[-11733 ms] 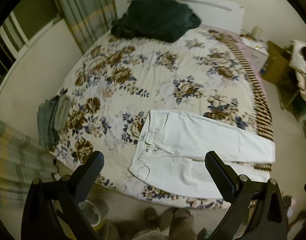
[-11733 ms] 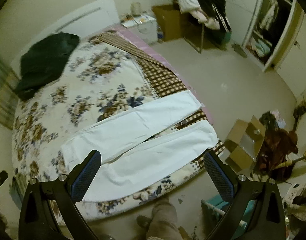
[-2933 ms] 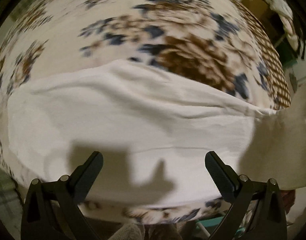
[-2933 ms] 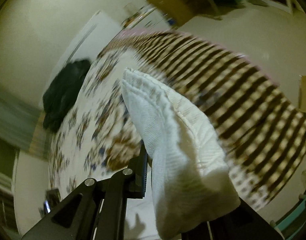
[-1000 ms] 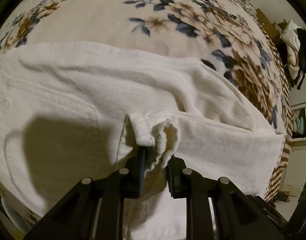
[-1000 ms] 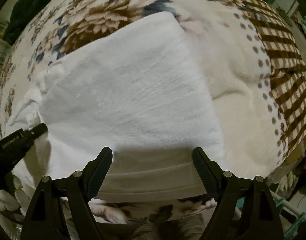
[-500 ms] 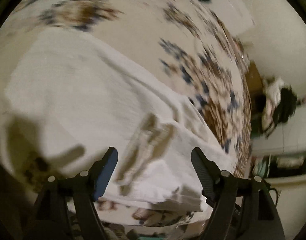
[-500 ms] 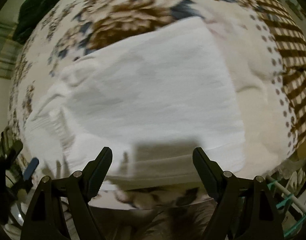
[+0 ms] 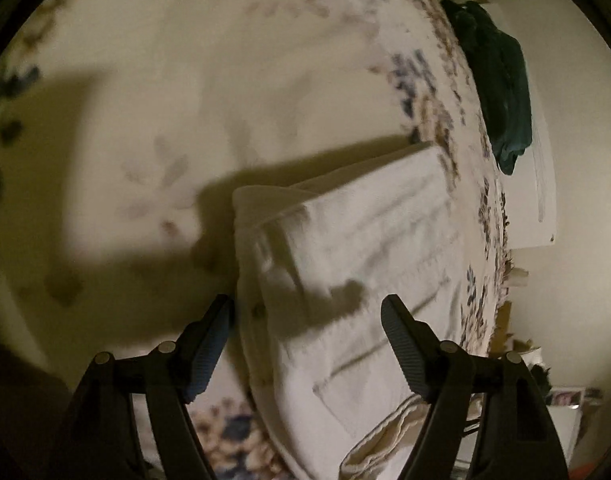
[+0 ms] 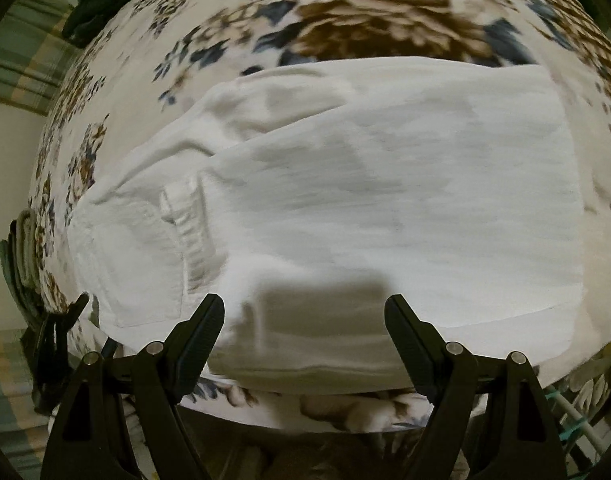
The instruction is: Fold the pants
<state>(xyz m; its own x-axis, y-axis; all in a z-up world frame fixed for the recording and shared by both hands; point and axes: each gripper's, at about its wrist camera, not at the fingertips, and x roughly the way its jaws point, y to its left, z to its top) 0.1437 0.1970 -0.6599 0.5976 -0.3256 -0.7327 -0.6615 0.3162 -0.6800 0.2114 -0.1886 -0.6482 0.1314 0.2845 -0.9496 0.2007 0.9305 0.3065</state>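
The white pants point(image 10: 365, 208) lie folded in half lengthwise and once across on the floral bedspread point(image 10: 345, 20), hems resting near the waistband at the left. My right gripper point(image 10: 305, 332) is open and empty just above the near edge of the pants. In the left wrist view the pants point(image 9: 357, 248) show as a folded stack seen from the waistband end. My left gripper point(image 9: 305, 332) is open and empty, its fingers straddling the near corner of the stack.
A dark green garment point(image 9: 501, 80) lies at the far end of the bed by the white headboard point(image 9: 541, 184). A small stack of folded grey-green clothes point(image 10: 23, 256) sits at the bed's left edge. Striped curtains point(image 10: 21, 52) hang beyond.
My left gripper let go of the pants' hems, opened, and swung around toward the waistband end. My right gripper stayed open and drew back slightly.
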